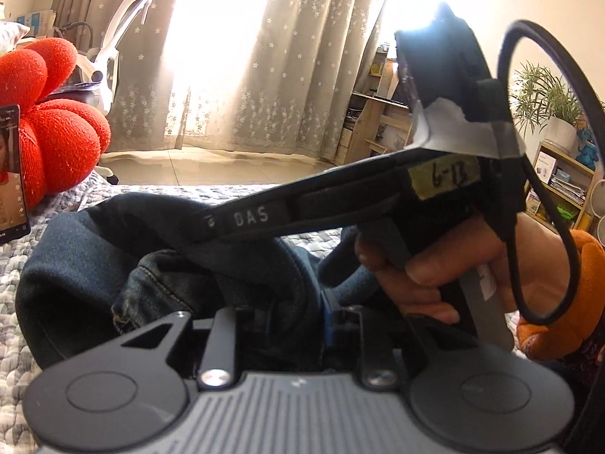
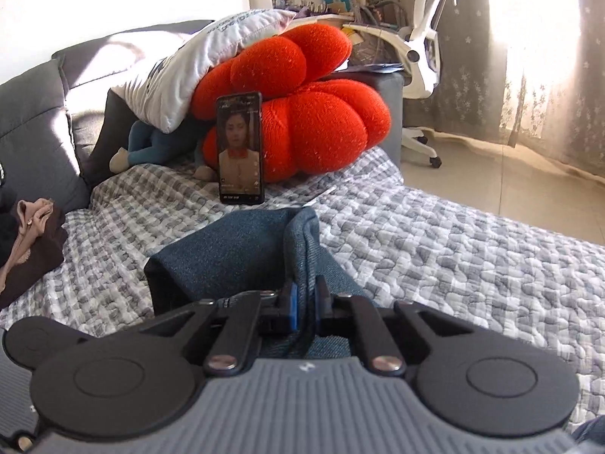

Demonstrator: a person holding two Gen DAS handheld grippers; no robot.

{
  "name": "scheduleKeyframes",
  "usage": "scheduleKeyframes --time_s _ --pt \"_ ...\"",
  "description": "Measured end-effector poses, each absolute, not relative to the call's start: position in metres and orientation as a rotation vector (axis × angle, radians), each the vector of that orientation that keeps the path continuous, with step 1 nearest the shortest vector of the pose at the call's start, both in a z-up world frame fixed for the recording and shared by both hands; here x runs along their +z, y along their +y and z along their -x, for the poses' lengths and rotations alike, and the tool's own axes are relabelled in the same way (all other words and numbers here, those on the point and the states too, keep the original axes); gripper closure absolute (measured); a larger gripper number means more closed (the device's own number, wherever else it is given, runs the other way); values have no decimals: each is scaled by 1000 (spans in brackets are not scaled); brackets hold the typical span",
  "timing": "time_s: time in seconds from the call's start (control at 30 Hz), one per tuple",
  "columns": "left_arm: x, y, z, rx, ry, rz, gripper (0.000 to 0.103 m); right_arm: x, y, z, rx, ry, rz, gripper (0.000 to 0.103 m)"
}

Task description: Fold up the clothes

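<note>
So this is mid-fold on a pair of jeans (image 2: 242,249) lying bunched on the bed, on the grey-and-white quilt (image 2: 472,265), just in front of the phone (image 2: 239,149) propped against the red cushion (image 2: 302,113).

The right hand-held gripper (image 2: 304,302) is clenched on a raised fold of denim; you can see the cloth pinched between the blue pads, standing up like a ridge. The left hand-held gripper (image 1: 291,314) is buried in the heap of denim from the other side. Its fingertips are mostly hidden by fabric, so I honestly can't tell if it's gripping or let go. The person's hand (image 1: 435,272) holding the right tool crosses right over the pile in the left view.

My read: the right side has its pinch and the left is sorting out its own grab. Next move probably needs both holding an edge, then lifting and carrying the denim over itself so it lies flat instead of lumped. The risk is the thick layers slipping.
</note>
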State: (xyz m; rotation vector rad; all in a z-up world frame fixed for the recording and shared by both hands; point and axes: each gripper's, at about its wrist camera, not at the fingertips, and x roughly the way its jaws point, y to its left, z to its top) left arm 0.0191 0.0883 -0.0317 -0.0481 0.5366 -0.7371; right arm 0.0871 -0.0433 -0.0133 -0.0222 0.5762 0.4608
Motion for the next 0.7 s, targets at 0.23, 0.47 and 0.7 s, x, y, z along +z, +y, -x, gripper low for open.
scheduleKeyframes --time_s 0.23,0.47,0.7 --pt "-21 103 -15 -668 481 92 33 14 -89 -79 330 442 -103 94" --pt "-19 117 -24 -595 479 142 27 36 -130 -64 216 338 -197 94" --pt "-28 118 -36 -528 527 142 27 52 -165 -44 53 218 -225 94"
